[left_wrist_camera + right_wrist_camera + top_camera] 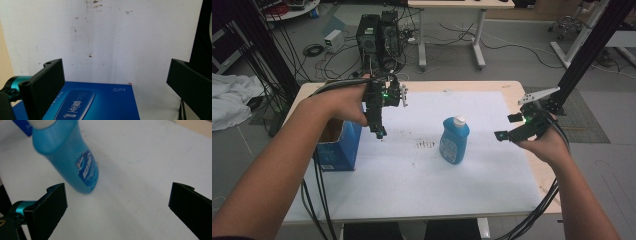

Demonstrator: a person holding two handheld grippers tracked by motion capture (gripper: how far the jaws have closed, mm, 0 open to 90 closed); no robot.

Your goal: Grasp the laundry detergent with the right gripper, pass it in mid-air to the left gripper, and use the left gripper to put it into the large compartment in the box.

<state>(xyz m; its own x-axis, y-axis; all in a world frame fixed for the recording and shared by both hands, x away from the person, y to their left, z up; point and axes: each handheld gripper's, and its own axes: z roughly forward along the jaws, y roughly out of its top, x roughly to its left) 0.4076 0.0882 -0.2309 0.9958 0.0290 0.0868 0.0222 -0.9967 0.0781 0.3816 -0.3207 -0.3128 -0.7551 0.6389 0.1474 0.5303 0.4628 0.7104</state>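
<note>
Bottle point(454, 140) upright mid-desk point(492, 190), box point(338, 145) at left edge; both grippers, left point(379, 132) and right point(507, 127), jaws apart, empty; bottle probably smooth, slippery plastic, moderately heavy if full — grip across the broad lower body.

The high view looks forward and down from above the person's side, taking in the whole table point(512, 92) and the floor beyond. The left gripper view faces down along its own jaws, close over the white mat point(112, 37) and a blue box point(100, 105) — the same box point(339, 147) stands at the mat's left edge in the high view. The right gripper view looks slantwise and close at the blue bottle point(72, 157) — the bottle point(454, 140) seen mid-mat from above.
</note>
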